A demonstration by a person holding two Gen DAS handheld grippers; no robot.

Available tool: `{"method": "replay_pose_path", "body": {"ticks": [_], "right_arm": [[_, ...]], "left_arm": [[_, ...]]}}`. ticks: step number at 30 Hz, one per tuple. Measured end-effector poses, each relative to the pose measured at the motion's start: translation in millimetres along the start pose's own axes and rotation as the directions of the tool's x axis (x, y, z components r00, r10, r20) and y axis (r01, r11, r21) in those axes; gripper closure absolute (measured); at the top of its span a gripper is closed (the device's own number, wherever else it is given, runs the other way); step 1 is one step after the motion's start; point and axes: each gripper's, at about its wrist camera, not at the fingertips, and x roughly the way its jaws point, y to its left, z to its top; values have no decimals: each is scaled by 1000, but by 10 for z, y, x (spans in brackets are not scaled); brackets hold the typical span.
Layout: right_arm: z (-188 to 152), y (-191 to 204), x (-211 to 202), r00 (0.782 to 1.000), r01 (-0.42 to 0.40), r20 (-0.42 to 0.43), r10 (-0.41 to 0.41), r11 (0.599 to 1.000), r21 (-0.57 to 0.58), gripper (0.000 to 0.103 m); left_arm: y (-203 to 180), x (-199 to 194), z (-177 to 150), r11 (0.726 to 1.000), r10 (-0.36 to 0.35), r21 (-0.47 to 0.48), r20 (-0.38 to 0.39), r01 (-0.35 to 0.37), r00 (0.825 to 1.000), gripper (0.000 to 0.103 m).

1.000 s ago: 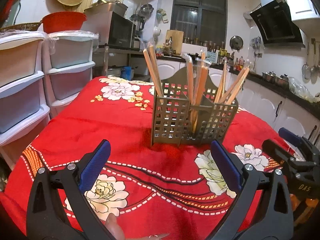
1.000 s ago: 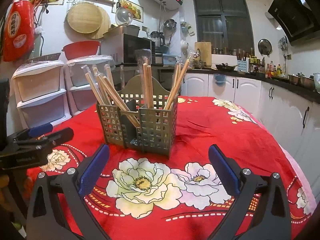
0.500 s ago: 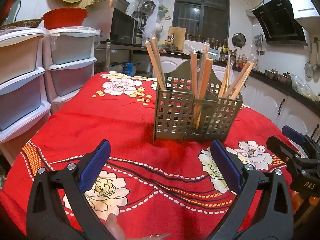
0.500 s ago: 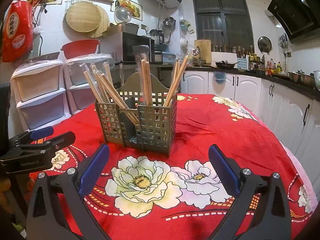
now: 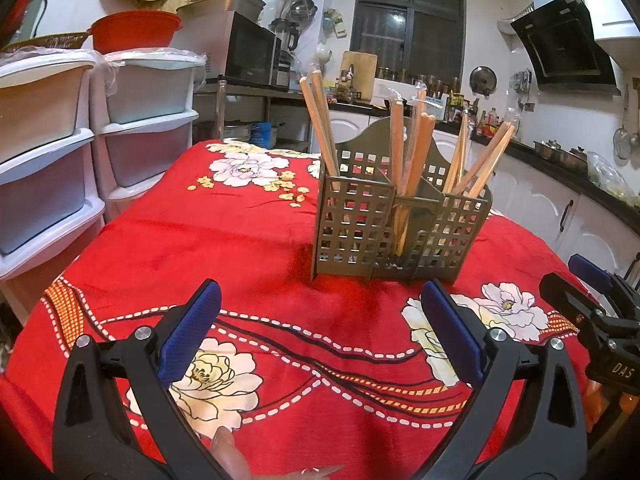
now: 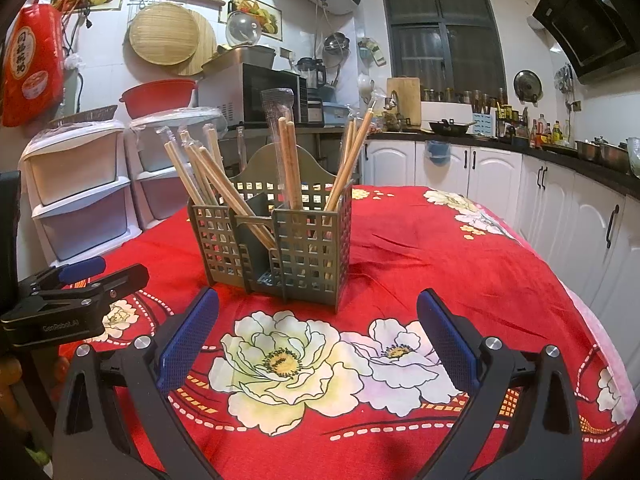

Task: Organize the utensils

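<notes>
Here, a grey-green perforated utensil caddy is standing upright on a table draped in a red floral tablecloth, with wooden chopsticks leaning out of its compartments. Several pairs are still wearing clear plastic sleeves. In the right wrist view, one bundle is fanning leftward from the left compartment, one pair is standing nearly straight in the middle, and another is tilting right.

The left gripper is hovering just above the cloth, its jaws spread wide and holding nothing; the caddy is sitting ahead of it, well apart. The right gripper is likewise gaping wide and empty, with the caddy near and slightly left of its centre line.

Judging by the scene, the step in hand is approaching the caddy to pick or tidy a pair of chopsticks. Doing it well probably means closing on one pair above the caddy's rim, gripping both sticks together, and lifting straight up so the light caddy is not tipping.

The caddy looks like thin, rigid plastic with square cut-outs and a curved back panel. The chopsticks are smooth, pale and slender. The gripper pads are blue and finely textured, mounted on black arms.
</notes>
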Motion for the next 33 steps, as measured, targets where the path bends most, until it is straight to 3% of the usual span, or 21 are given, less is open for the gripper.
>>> {"method": "replay_pose_path", "body": {"ticks": [33], "right_arm": [[-21,-19,14,1000,0,-7,0,1000,7,7]], "left_arm": [[24,25,-2,1000,2,-12,-3,-2,1000,11]]}}
